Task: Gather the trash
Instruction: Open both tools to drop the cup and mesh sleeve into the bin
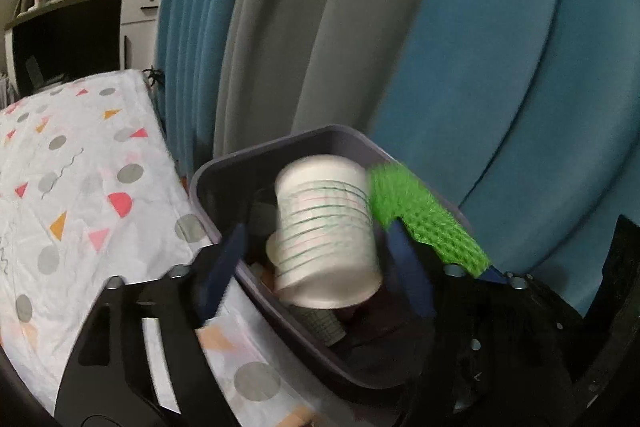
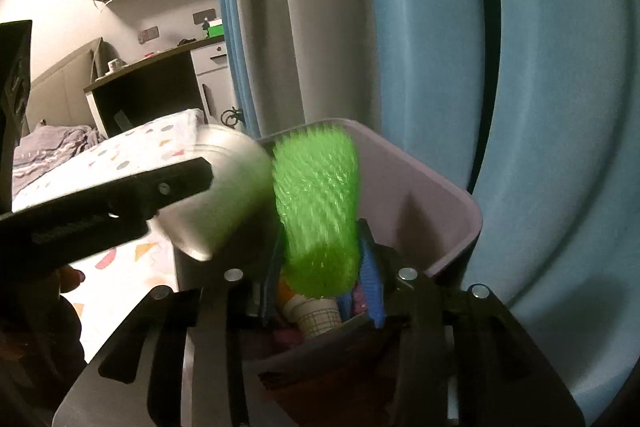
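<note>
A grey-purple trash bin (image 1: 212, 171) (image 2: 448, 203) stands beside the bed. A white paper cup with thin green and red rings (image 1: 328, 235) (image 2: 224, 195) is blurred above the bin, between the blue fingers of my left gripper (image 1: 320, 263), which stand apart from its sides. A green foam net sleeve (image 2: 316, 211) (image 1: 424, 219) is blurred between the blue fingers of my right gripper (image 2: 324, 287), over the bin. Inside the bin lie a paper cup (image 2: 316, 315) and dark wrappers.
The bed with a white sheet printed with grey dots and pink and orange triangles (image 1: 72, 179) lies left of the bin. Blue and grey curtains (image 1: 440, 27) hang right behind the bin. A dark desk and shelves (image 2: 152, 95) stand at the far wall.
</note>
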Demonstrator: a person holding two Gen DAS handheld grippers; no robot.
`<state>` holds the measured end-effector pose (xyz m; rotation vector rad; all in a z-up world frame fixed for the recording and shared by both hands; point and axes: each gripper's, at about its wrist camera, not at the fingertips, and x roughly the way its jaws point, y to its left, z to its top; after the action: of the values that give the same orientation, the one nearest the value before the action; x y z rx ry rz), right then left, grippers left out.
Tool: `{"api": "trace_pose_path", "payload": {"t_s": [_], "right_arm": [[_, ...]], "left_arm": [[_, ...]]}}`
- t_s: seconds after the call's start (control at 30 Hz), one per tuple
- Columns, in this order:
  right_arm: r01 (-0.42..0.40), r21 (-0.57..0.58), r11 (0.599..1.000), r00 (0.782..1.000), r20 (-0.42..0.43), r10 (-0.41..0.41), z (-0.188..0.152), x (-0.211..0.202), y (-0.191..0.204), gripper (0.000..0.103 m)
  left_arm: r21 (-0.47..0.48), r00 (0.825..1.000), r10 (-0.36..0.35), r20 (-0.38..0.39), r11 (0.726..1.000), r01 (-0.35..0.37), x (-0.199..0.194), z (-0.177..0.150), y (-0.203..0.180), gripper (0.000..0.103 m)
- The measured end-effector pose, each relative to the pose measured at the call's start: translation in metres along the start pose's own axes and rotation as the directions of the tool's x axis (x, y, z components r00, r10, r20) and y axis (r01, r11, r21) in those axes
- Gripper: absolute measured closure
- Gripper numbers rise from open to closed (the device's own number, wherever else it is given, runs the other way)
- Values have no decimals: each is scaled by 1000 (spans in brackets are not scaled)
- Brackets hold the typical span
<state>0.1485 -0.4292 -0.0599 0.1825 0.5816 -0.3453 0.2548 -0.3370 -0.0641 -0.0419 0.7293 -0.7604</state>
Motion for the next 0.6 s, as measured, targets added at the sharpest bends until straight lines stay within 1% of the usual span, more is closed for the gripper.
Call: {"api": "trace_pose_path", "payload": {"t_s": [0.07, 0.1, 0.13, 0.2, 0.27, 0.33, 0.37, 0.4, 0.47, 0.5, 0.6], "right_arm": [[16, -1, 1000, 1000, 0, -16, -2, 0, -2, 63], [32, -10, 999, 999, 9, -32, -3, -1, -1, 60], [41, -15, 999, 999, 16, -41, -5, -3, -2, 55], [46, -12, 999, 999, 21, -46, -7, -6, -5, 47], [48, -9, 999, 998, 37, -48, -8, -13, -4, 40], [67, -17, 998, 996, 59, -66, -9, -21, -2, 25], [75, -27, 997, 994, 79, -72, -9, -27, 3, 21], [84, -36, 996, 992, 94, -80, -10, -32, 6, 16], [106, -61, 992, 987, 124, -98, -13, -43, 16, 15], [109, -73, 991, 987, 129, -99, -15, -48, 22, 13], [119, -87, 989, 986, 131, -107, -20, -57, 35, 6]], "left_arm": [[-22, 1000, 15, -2, 1000, -15, -2, -1, 5, 22], [-34, 1000, 25, -2, 999, -25, -4, -2, 9, 21], [-40, 999, 41, 2, 998, -41, -8, -3, 12, 20], [-32, 996, 85, 16, 996, -84, -16, -7, 17, 16], [-5, 989, 144, 36, 990, -144, -29, -13, 20, 14], [26, 975, 212, 61, 977, -213, -47, -22, 23, 13], [39, 965, 249, 84, 967, -253, -59, -27, 25, 11], [41, 958, 271, 98, 960, -276, -67, -31, 26, 9], [30, 937, 322, 137, 944, -329, -94, -40, 34, 7], [23, 931, 334, 147, 940, -341, -103, -44, 37, 6], [-6, 904, 383, 188, 921, -389, -139, -59, 46, 6]]}}
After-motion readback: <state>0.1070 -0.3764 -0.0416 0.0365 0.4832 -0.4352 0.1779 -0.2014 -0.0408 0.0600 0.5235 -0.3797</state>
